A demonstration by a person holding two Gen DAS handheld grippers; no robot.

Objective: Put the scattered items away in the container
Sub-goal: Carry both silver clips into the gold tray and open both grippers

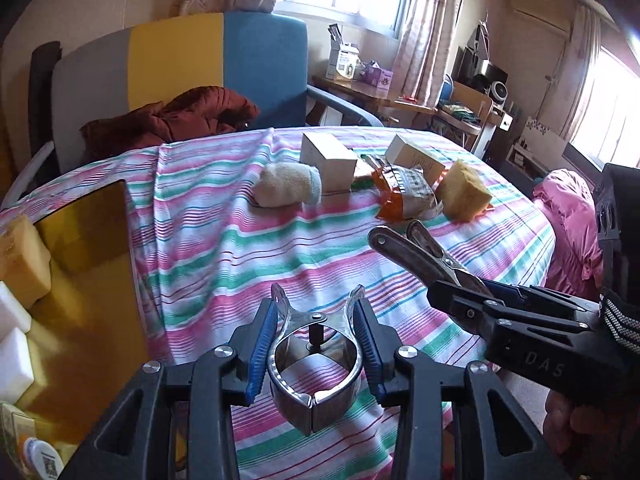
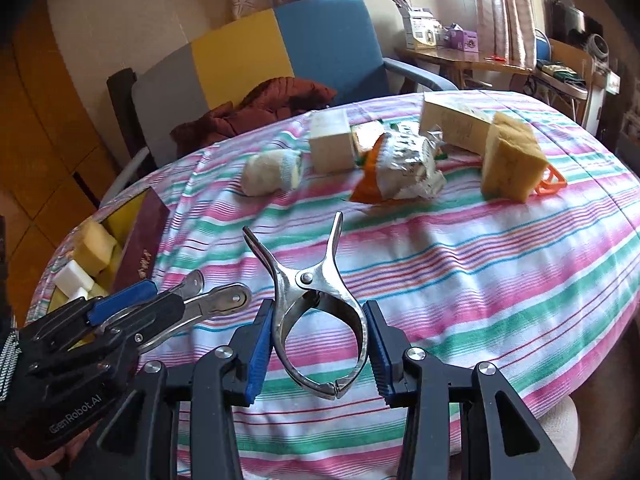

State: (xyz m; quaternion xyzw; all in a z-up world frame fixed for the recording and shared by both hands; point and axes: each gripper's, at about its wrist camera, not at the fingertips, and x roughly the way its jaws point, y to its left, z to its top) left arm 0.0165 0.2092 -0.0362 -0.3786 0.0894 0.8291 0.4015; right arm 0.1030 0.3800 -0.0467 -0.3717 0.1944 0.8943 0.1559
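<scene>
My left gripper (image 1: 316, 344) is shut on a metal spring clamp (image 1: 314, 364), held above the striped tablecloth (image 1: 224, 248). My right gripper (image 2: 320, 344) is shut on a second metal clamp (image 2: 316, 312). Each gripper shows in the other's view, the right gripper (image 1: 472, 292) at the right, the left gripper (image 2: 132, 304) at the left. The yellow-lined container (image 1: 92, 272) lies at the left and holds sponges (image 1: 20, 264) and white blocks (image 1: 12, 356); it also shows in the right wrist view (image 2: 136, 236). Far across the table lie a rolled sock (image 1: 286, 188), two boxes (image 1: 328, 160), a foil snack bag (image 1: 404, 192) and a yellow sponge (image 1: 464, 190).
An orange plastic piece (image 2: 552, 182) lies beside the yellow sponge (image 2: 512, 160). A grey, yellow and blue chair (image 1: 180, 72) with a red-brown jacket (image 1: 172, 116) stands behind the table. A pink cushion (image 1: 572, 224) lies off the table's right edge. A cluttered desk (image 1: 380, 88) stands under the window.
</scene>
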